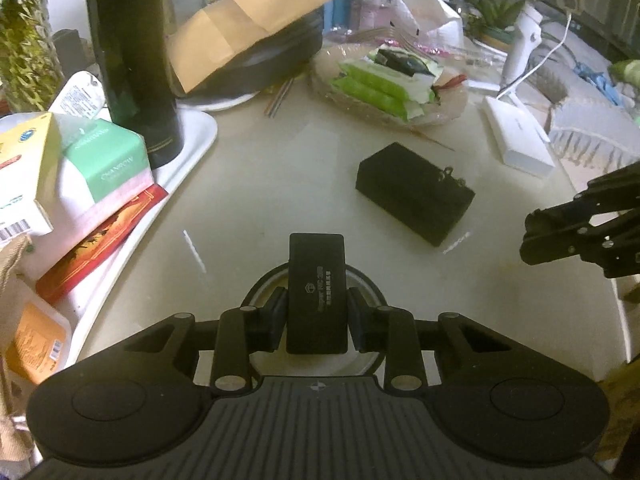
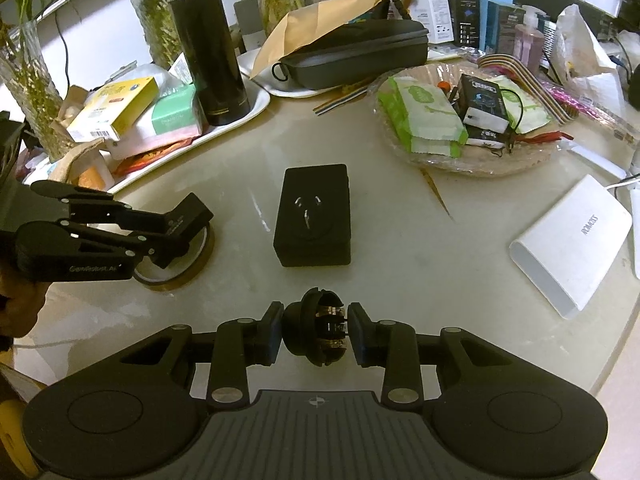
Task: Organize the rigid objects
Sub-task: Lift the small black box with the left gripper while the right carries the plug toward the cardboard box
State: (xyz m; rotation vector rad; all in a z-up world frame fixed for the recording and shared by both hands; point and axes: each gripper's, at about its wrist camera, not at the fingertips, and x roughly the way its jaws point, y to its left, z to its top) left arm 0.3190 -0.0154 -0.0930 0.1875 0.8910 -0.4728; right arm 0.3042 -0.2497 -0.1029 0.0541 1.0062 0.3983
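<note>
The left gripper (image 1: 316, 312) has its jaws clenched on a black bar (image 1: 317, 292) above a tape roll (image 2: 188, 256). The right gripper (image 2: 314, 332) grips a round plug (image 2: 308, 330); a black box (image 2: 314, 216) lies at its twelve o'clock on the table (image 2: 400, 248).

We see a pale, glossy desk (image 2: 400, 240) with a rounded edge; streaks of light glint off its middle. Along its far edge stand glass vases of green stalks (image 2: 156, 12), and behind them a white wall (image 2: 80, 40) rises at the far left corner. A white tray (image 1: 192, 152) sits at the left edge, crowded with boxes. Clutter fills the far edge: cartons, a brown paper envelope (image 1: 248, 28), a pump bottle (image 2: 528, 40). Past the right edge, in the left wrist view, lies a pale fringed cloth (image 1: 588, 128). The lighting is dim and warm.
</note>
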